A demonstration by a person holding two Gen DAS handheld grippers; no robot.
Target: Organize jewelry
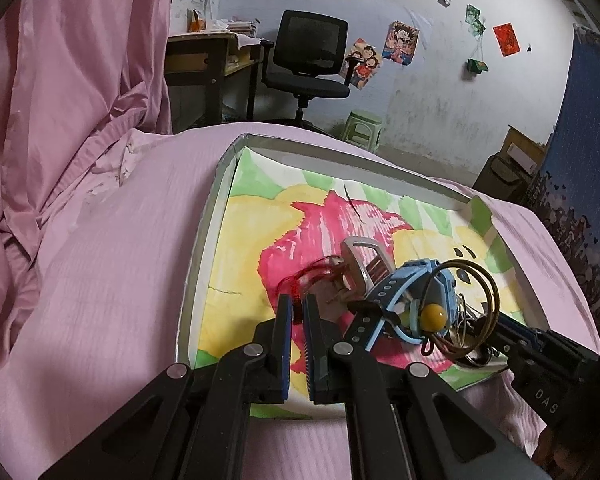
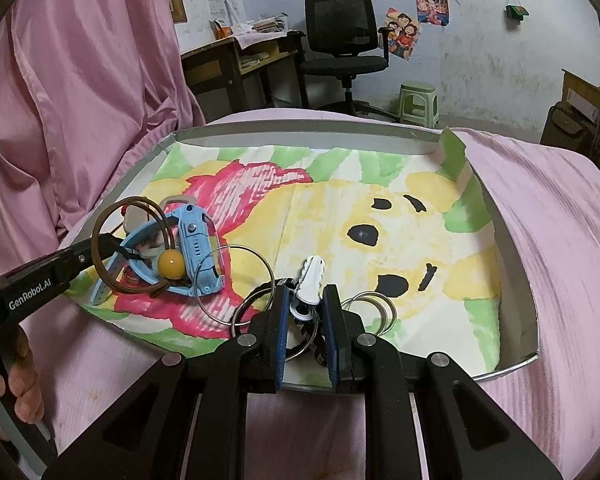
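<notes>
Shallow tray (image 2: 512,240) lined with a painted drawing, on pink bed (image 2: 560,220). At tray's left end: left tongs (image 1: 298,308) clenched on red cord (image 1: 314,274), beside blue watch (image 2: 196,240). At tray's near edge: right tongs (image 2: 306,300) grasping white clip (image 2: 313,276); metal rings (image 2: 374,306) just right.

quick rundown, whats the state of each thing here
left tool: shut on red cord
red cord: pinched, not taut
right tool: shut on white clip
white clip: gripped, among the metal rings
blue watch: lying in tray, strap unbuckled
brown cord loop: draped over watch
tray: open on the pink bedding
</notes>
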